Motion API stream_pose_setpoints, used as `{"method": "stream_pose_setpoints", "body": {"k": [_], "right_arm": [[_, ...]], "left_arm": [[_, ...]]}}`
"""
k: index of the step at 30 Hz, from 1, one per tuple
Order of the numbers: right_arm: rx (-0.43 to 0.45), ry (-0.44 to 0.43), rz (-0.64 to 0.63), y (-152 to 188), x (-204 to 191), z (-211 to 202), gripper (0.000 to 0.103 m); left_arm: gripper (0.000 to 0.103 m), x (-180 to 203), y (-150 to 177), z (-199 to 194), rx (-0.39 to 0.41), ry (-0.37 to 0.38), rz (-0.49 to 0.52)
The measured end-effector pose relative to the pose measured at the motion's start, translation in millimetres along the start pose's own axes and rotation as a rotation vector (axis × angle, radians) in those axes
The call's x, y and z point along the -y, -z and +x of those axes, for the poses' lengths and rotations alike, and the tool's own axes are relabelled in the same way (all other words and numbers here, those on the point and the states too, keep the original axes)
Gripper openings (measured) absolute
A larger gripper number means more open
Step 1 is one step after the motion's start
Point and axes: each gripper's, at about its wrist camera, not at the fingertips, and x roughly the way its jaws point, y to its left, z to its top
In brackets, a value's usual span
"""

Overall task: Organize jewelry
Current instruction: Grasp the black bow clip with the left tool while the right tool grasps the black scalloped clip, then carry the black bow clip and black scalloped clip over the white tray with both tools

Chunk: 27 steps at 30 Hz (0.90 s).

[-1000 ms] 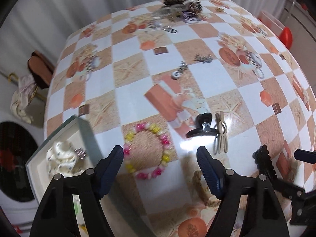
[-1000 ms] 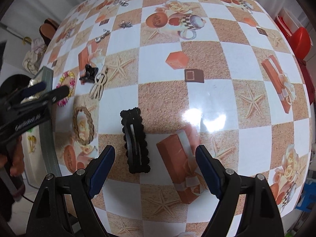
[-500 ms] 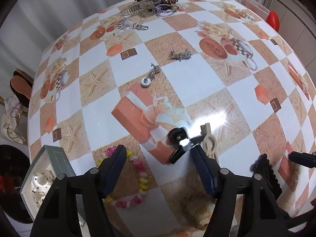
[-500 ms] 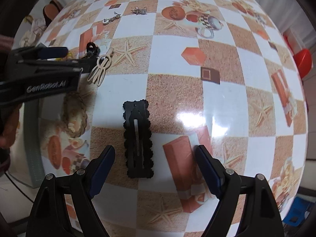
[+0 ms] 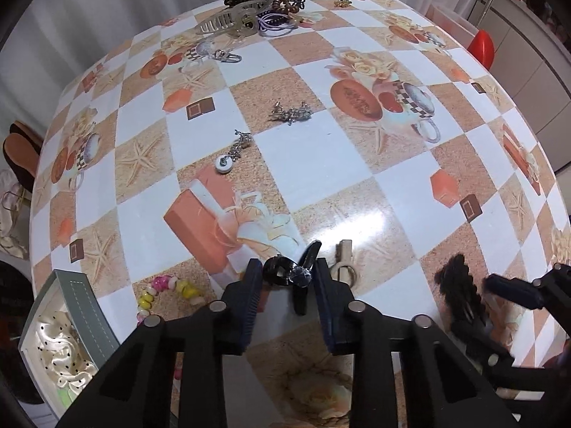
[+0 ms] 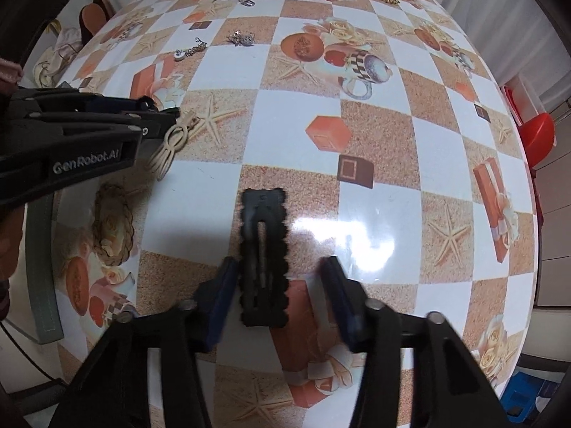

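Two hand-held grippers are being closed over the desk (image 5: pixel 321 164): the left (image 5: pixel 285 278) is pinched on a black claw clip (image 5: pixel 291 273); the right (image 6: pixel 280 285) is narrowed around a flat-lying black snap clip (image 6: pixel 264 256), not yet pressed.

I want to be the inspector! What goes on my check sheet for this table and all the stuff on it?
Surface: checkered tablecloth, glossy, with glare.
Job's things: black claw clip; black snap clip; beaded bracelet; wooden clip; chain pendant; open box holding a cream scrunchie.
Clutter: pile of hair clips and ties at the far edge.
Grippers: left gripper has just been closing and pinches the claw clip. Right gripper has just been closing around the snap clip, with a gap still showing on one side.
Cables: nothing seen for sure.
Surroundings: curtain, shoes on the floor, red object.
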Motion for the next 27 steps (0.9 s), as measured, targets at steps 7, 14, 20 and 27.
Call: {"method": "stream_pose_setpoints", "body": {"k": [7,14,20,27], "right_arm": [[0.009,-0.052,0.056,-7.9,16.3,-2.8,0.031],[0.019,-0.157,0.166,1.3,41.6,-9.4,0.031],[0.036,-0.190,0.208,0.0,52.2,-17.6,0.031],[0.050,-0.218,0.223,-6.1,49.5,-22.9,0.031]], "left_arm": [[0.031,-12.7,2.4,-10.2,0.022,0.030,-0.092],[0.031,-28.1,9.8,-27.1,0.044,0.045,-0.193],[0.031,-33.3,20.5,-42.5,0.062,0.046,-0.250],[0.031,-42.9,37.1,-61.0,0.084,0.040,-0.315]]}}
